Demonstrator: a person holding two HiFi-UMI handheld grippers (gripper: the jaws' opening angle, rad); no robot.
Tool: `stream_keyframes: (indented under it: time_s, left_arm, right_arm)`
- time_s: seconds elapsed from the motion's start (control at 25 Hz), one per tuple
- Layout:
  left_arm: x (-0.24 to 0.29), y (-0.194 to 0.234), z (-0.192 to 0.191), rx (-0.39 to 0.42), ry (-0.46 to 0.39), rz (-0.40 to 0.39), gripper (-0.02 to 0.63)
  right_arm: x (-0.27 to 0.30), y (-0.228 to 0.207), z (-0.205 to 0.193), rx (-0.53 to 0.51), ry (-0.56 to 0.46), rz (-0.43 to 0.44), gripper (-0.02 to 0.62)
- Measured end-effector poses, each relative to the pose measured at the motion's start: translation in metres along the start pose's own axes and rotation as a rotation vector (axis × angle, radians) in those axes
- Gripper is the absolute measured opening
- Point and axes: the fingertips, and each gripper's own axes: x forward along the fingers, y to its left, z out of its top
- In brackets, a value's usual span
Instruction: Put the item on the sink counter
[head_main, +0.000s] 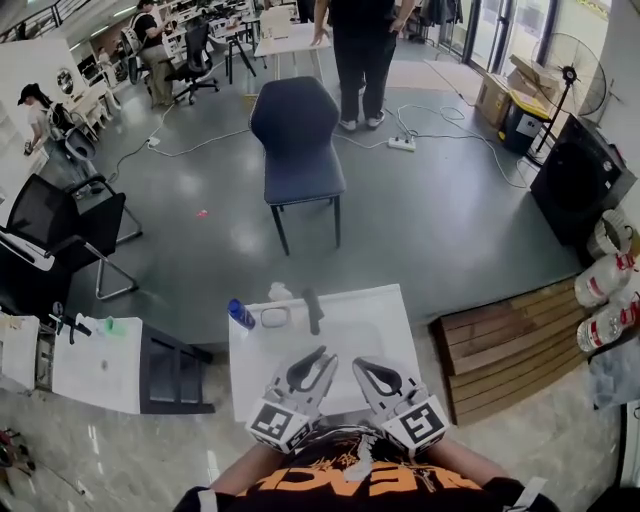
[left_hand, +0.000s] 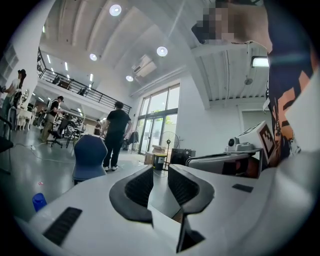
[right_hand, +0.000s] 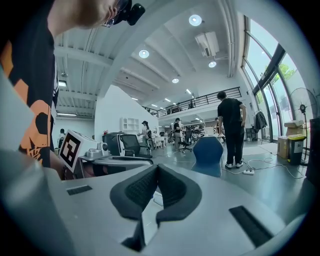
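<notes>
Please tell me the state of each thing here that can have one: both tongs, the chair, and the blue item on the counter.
Left tongs: jaws slightly apart, nothing between them.
Right tongs: jaws together, holding nothing.
Blue chair: upright, nobody sitting on it.
Blue item: resting on the sink counter, not touched by either tongs.

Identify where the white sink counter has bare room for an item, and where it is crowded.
Bare: the right part of the white sink counter, between the dark bar-shaped fixture and the right edge. Crowded: the far-left edge, with a blue cylindrical item beside a clear oval dish.
</notes>
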Motion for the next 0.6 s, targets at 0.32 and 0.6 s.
stream_keyframes:
  time_s: [0.32, 0.6]
  left_arm:
    - [-0.013, -0.041, 0.001, 0.014, -0.01, -0.002, 0.1]
    - [-0.022, -0.081, -0.003, 0.008, -0.011, -0.004, 0.091]
  right_arm:
    - [-0.038, 0.008, -0.001, -0.007, -0.033, 0.007, 0.014]
    - [-0.075, 0.014, -0.012, 0.007, -0.008, 0.007, 0.014]
